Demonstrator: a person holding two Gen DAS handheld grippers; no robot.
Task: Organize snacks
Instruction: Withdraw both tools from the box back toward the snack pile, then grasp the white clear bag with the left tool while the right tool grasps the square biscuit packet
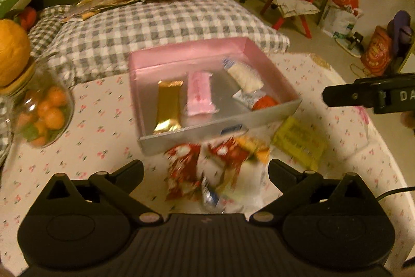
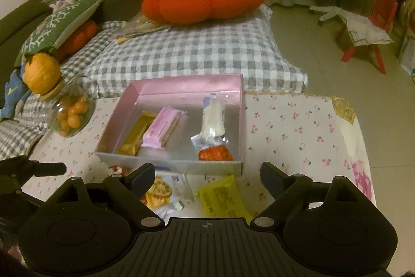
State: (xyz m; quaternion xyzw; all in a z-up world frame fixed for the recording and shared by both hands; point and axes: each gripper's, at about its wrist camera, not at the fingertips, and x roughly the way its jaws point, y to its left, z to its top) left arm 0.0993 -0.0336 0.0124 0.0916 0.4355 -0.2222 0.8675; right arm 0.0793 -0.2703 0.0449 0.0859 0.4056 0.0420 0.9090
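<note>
Left wrist view: my left claw (image 1: 206,169) is spread wide over the red packets (image 1: 205,168) just in front of the box (image 1: 181,140) on the counter (image 1: 90,126). I should pinch one packet only, mid-body. Further right lies the yellow packet (image 2: 223,196), under my right claw (image 2: 207,177), also released, nothing held.

The box (image 2: 234,167) had a shiny, smooth lining (pink walls, silver floor). The gold wrapper (image 1: 168,107) looked like glossy foil. The jar (image 2: 68,117) was clear glass. The tablecloth (image 2: 298,126) was matt printed cloth.
</note>
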